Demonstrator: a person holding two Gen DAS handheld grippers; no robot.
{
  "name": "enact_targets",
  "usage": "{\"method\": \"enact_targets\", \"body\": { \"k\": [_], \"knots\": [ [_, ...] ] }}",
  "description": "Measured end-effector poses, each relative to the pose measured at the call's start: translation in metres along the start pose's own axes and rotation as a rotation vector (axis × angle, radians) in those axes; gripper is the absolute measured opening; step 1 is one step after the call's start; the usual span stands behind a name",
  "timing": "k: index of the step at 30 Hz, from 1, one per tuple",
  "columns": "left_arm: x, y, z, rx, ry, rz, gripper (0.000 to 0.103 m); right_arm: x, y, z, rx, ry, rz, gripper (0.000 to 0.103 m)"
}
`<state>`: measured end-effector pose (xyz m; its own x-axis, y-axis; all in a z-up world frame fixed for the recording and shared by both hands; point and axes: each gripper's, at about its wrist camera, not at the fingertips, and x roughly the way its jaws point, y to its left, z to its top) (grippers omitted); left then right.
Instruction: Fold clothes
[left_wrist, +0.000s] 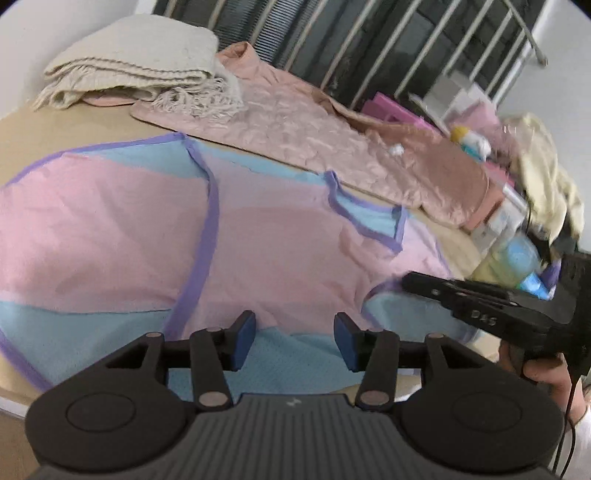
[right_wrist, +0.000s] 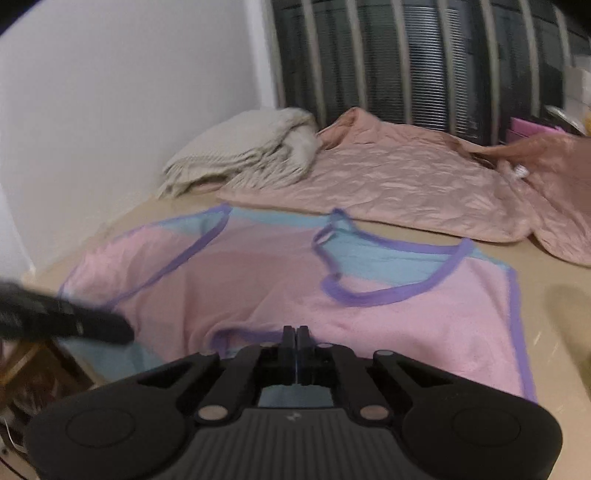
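Note:
A pink and light-blue sleeveless top (left_wrist: 280, 236) with purple trim lies spread flat on the beige table (left_wrist: 74, 122). My left gripper (left_wrist: 295, 325) is open above the top's near blue hem, and its blue pads (left_wrist: 243, 334) stand apart with cloth showing between them. My right gripper (right_wrist: 297, 332) is shut, its tips pinched together on the purple-trimmed edge (right_wrist: 251, 335) of the top. In the left wrist view the right gripper (left_wrist: 410, 278) comes in from the right, held by a hand (left_wrist: 546, 373), with a curled blue flap (left_wrist: 406, 314) under it. The left gripper (right_wrist: 118, 330) shows blurred at the left.
A wrinkled dusty-pink garment (left_wrist: 332, 140) lies behind the top, with a folded cream fringed blanket (left_wrist: 140, 59) at the back left by the white wall. Bottles, boxes and a pale-yellow cloth (left_wrist: 543, 177) crowd the right end. A barred window (right_wrist: 406, 55) runs along the back.

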<state>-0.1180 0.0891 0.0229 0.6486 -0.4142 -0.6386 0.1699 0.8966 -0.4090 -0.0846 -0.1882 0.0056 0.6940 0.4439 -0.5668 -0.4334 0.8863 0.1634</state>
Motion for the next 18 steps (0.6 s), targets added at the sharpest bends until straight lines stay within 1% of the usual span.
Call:
{"method": "enact_targets", "body": {
  "k": [2, 3, 4, 5, 6, 7, 8, 9, 10, 11, 12, 13, 14, 16, 18],
  "knots": [
    [-0.005, -0.004, 0.002, -0.015, -0.006, -0.010, 0.048, -0.010, -0.008, 0.003, 0.018, -0.017, -0.028, 0.000],
    [-0.007, -0.008, 0.003, -0.018, -0.010, -0.017, 0.048, -0.013, -0.009, 0.004, 0.021, -0.012, -0.023, 0.001],
    [-0.010, -0.014, 0.005, -0.012, -0.017, -0.032, 0.048, -0.015, -0.009, 0.004, 0.024, -0.006, -0.014, 0.006],
    [-0.010, -0.024, 0.006, 0.003, -0.022, -0.063, 0.049, -0.015, -0.004, 0.004, 0.009, -0.005, 0.013, 0.008],
    [-0.008, -0.035, 0.005, 0.013, -0.021, -0.093, 0.049, -0.014, 0.001, 0.003, -0.009, -0.005, 0.042, 0.013],
    [-0.005, -0.045, 0.004, 0.024, -0.018, -0.118, 0.049, -0.011, 0.008, 0.001, -0.043, -0.009, 0.069, 0.024],
    [0.000, -0.055, 0.001, 0.041, -0.013, -0.120, 0.042, -0.006, 0.014, 0.001, -0.070, -0.011, 0.075, 0.026],
    [0.004, -0.062, -0.002, 0.056, -0.008, -0.098, 0.041, -0.002, 0.018, 0.000, -0.096, -0.013, 0.078, 0.023],
    [0.009, -0.065, -0.006, 0.067, 0.003, -0.086, 0.041, 0.003, 0.016, 0.001, -0.093, -0.007, 0.079, 0.019],
    [0.013, -0.069, -0.010, 0.078, 0.015, -0.075, 0.041, 0.008, 0.013, 0.002, -0.085, 0.001, 0.080, 0.019],
    [0.016, -0.072, -0.013, 0.083, 0.024, -0.075, 0.041, 0.013, 0.010, 0.003, -0.077, 0.008, 0.081, 0.020],
    [0.015, -0.074, -0.016, 0.077, 0.028, -0.094, 0.041, 0.017, 0.003, 0.005, -0.072, 0.016, 0.104, 0.018],
    [0.015, -0.079, -0.018, 0.085, 0.025, -0.095, 0.041, 0.017, -0.002, 0.007, -0.073, 0.020, 0.118, 0.018],
    [0.015, -0.098, -0.020, 0.149, -0.004, -0.038, 0.041, 0.014, -0.006, 0.011, -0.092, 0.030, 0.110, 0.020],
    [0.024, -0.110, -0.023, 0.215, 0.002, 0.038, 0.041, 0.008, -0.011, 0.014, -0.125, 0.027, 0.107, 0.022]
  ]
}}
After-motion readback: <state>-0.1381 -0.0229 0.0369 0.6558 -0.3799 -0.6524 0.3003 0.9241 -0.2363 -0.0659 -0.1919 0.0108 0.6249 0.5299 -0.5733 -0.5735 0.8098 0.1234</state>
